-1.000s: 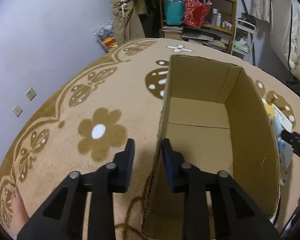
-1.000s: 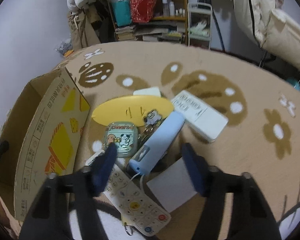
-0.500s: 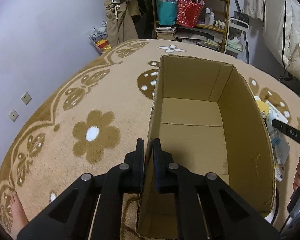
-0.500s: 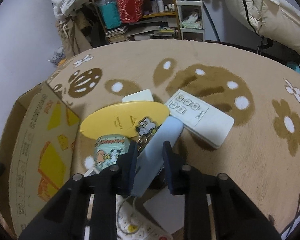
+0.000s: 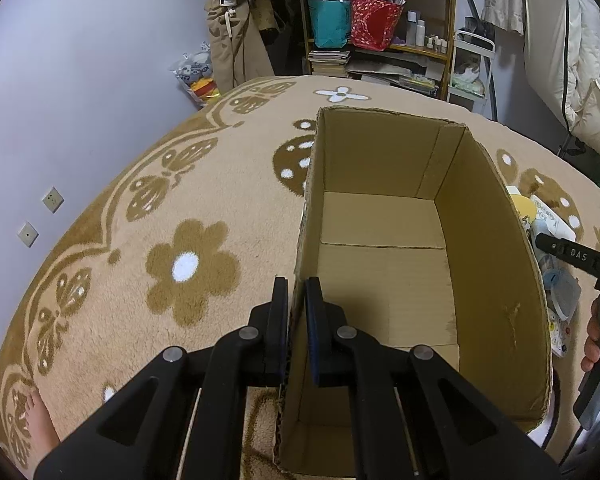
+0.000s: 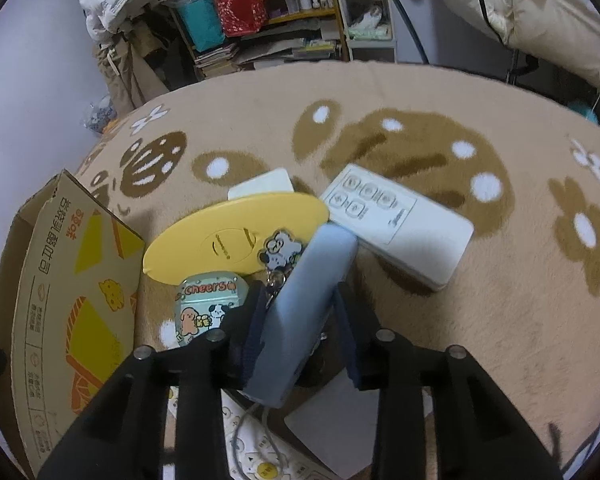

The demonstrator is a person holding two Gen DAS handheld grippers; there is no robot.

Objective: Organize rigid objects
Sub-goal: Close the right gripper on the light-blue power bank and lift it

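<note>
My left tongs [image 5: 296, 312] are clamped on the near left wall of the open cardboard box [image 5: 488, 264], one pad outside, one inside. The box stands on the flower-patterned carpet [image 5: 148, 216], plain brown within, its bottom flaps bare; the outer side in the right wrist view carries yellow and orange print.

My right tongs [image 6: 300, 320] have just been opening a little and now stand partly apart around a pale blue, rounded, bar-shaped case [image 6: 308, 300]. It lies tilted between the pads: the left pad touches its side, the right pad shows a gap. I can't tell whether it is truly gripped.

The case sits in a small pile just right of the box: a yellow oval case [image 6: 228, 236] with a cartoon dog charm [image 6: 278, 250], a mint tin marked "Cheers" [image 6: 208, 304], a white remote [image 6: 396, 224] with five buttons, and a second white remote [image 6: 256, 456] with coloured keys beneath my tongs.
</note>
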